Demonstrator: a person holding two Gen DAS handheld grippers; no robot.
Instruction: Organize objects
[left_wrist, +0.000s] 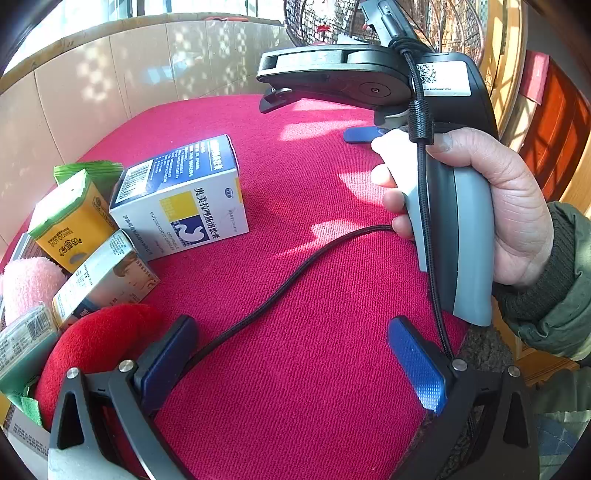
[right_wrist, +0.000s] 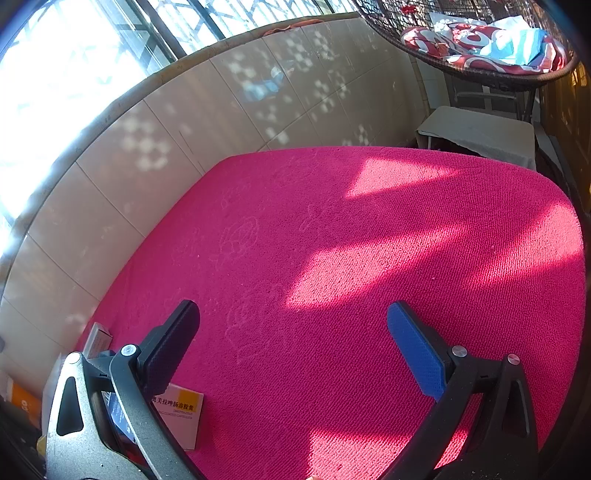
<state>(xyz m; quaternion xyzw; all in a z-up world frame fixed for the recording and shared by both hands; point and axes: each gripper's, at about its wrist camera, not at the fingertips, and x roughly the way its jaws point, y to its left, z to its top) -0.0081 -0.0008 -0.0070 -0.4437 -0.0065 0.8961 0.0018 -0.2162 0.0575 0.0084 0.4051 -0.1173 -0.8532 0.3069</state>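
Boxes and soft toys crowd the left edge of the red cloth-covered table (left_wrist: 295, 295): a blue-and-white medicine box (left_wrist: 181, 199) stands beside a yellow carton (left_wrist: 70, 221). My left gripper (left_wrist: 291, 362) hangs wide above bare cloth, clasping nothing; my right gripper (right_wrist: 295, 347), gripped in my hand (left_wrist: 498, 206), likewise gapes empty.

green packet (left_wrist: 88, 173) behind boxes, pink plush (left_wrist: 29, 284) cropped
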